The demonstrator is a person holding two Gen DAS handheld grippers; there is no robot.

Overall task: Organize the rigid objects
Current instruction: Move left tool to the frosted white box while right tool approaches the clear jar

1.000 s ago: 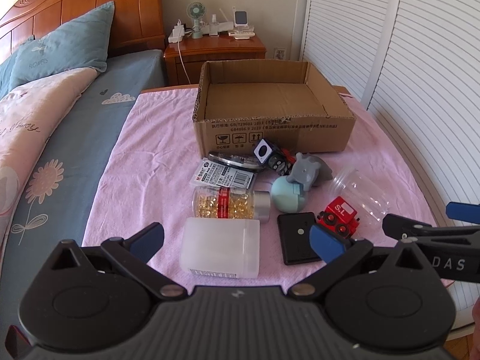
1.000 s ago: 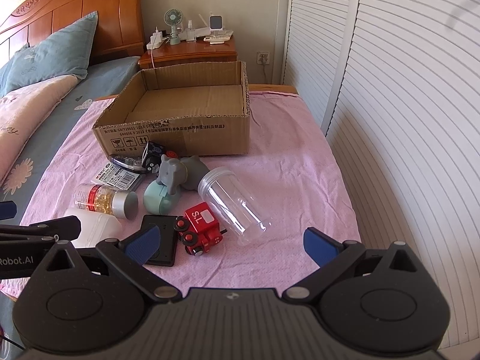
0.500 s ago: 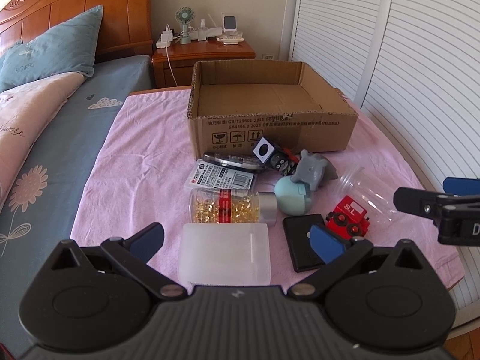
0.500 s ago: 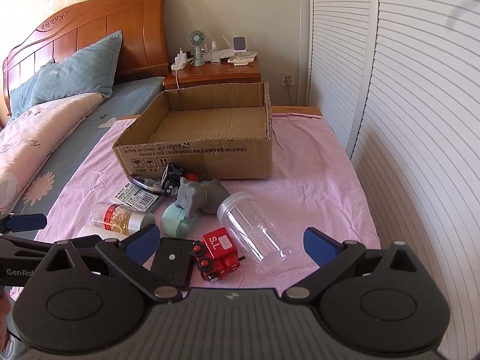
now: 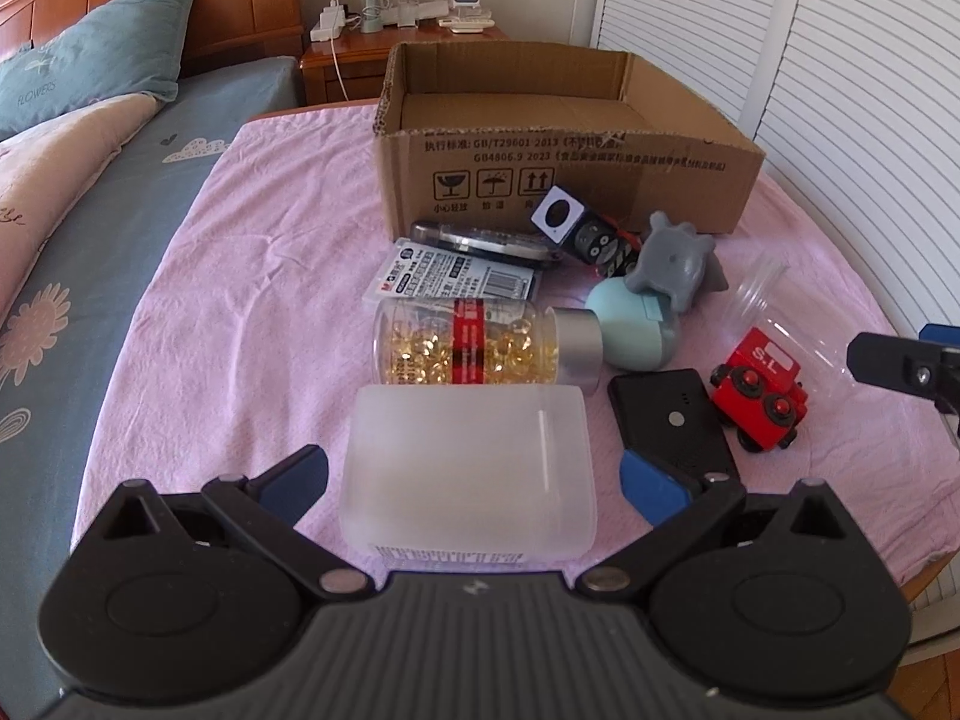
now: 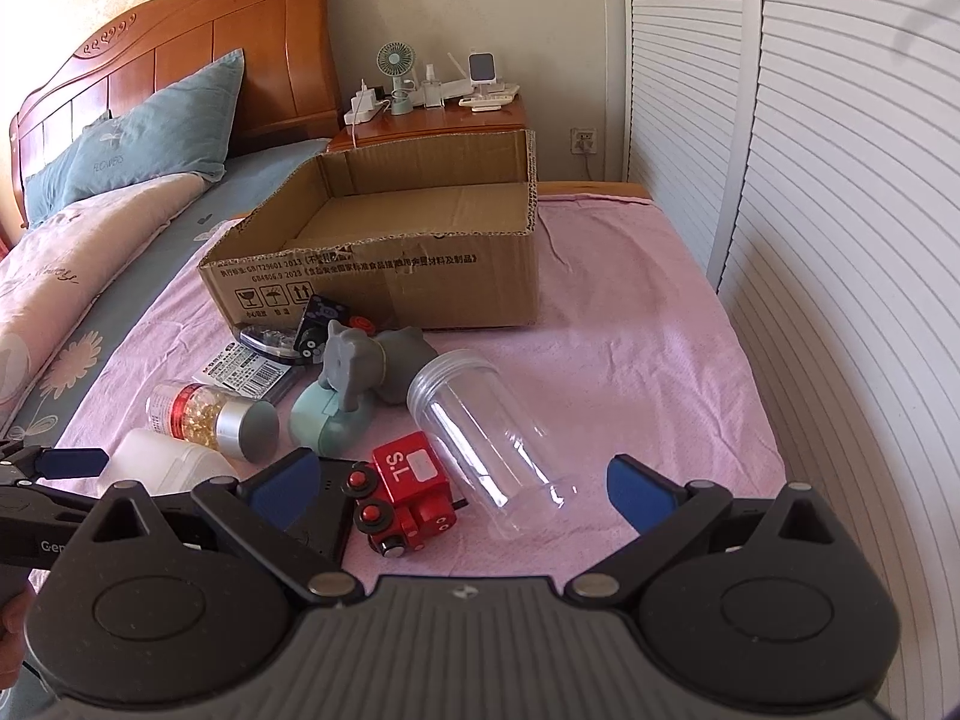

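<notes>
Left hand-held gripper (image 5: 474, 471) released, blue fingertips either side of the frosted white plastic box (image 5: 468, 474), which lies at the near edge of the pink-clothed table (image 5: 270, 300); contact with the box cannot be told. Right hand-held gripper (image 6: 462, 483) also released, hovering over the red wooden toy train (image 6: 411, 495) and the clear plastic jar lying on its side (image 6: 480, 438), both near the table's near edge. Open brown cardboard box (image 6: 384, 264) stands empty toward the far edge. Capsule bottle with silver cap (image 5: 486, 351) lies just behind the frosted box.
</notes>
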